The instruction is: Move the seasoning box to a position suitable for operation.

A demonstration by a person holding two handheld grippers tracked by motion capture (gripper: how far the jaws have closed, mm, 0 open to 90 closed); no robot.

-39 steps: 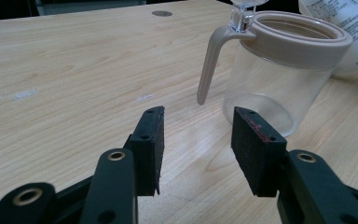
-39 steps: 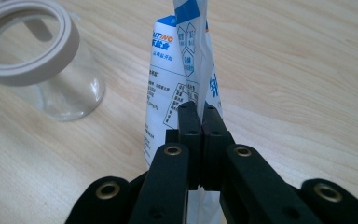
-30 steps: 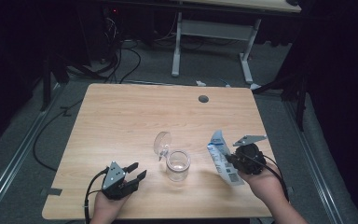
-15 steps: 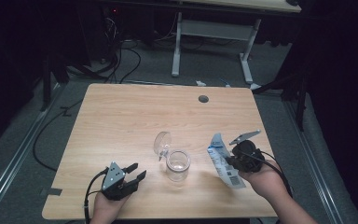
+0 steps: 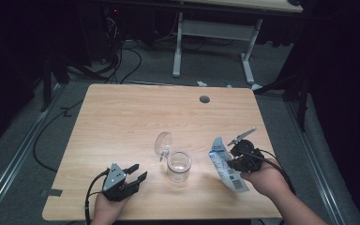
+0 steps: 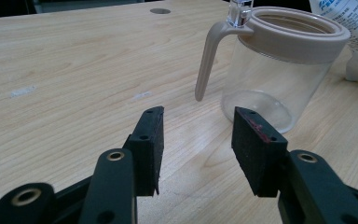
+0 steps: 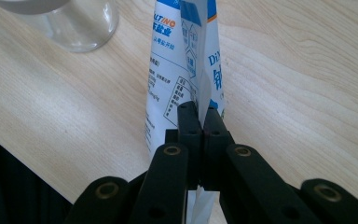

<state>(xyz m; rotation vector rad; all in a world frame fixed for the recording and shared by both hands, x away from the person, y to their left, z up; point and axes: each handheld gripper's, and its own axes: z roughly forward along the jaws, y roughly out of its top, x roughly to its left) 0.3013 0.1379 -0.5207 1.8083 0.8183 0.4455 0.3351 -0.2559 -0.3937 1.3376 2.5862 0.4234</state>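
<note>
Right gripper (image 5: 233, 154) with bag (image 5: 225, 165) shifted slightly; it stays clamped on the bag, right of jar (image 5: 178, 166). Left gripper (image 5: 135, 171) unmoved, jaws apart, empty.

Each hand-held gripper, left gripper (image 5: 133, 172) and right gripper (image 5: 234, 157), comprises black jaws with brass-ringed pivot holes, flat rubber pads, a grey triangular top plate and a trailing black cable.

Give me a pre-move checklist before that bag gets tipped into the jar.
1. Right gripper clamped on the bag: ok, fingers closed on its folded edge.
2. Jar upright on the table: ok.
3. Jar lid swung open, mouth clear: ok.
4. Left gripper steadying the jar: not ok, open and apart from it.
5. Bag top opened for pouring: cannot tell.
6. Bag over the jar mouth: not ok, beside it.
</note>
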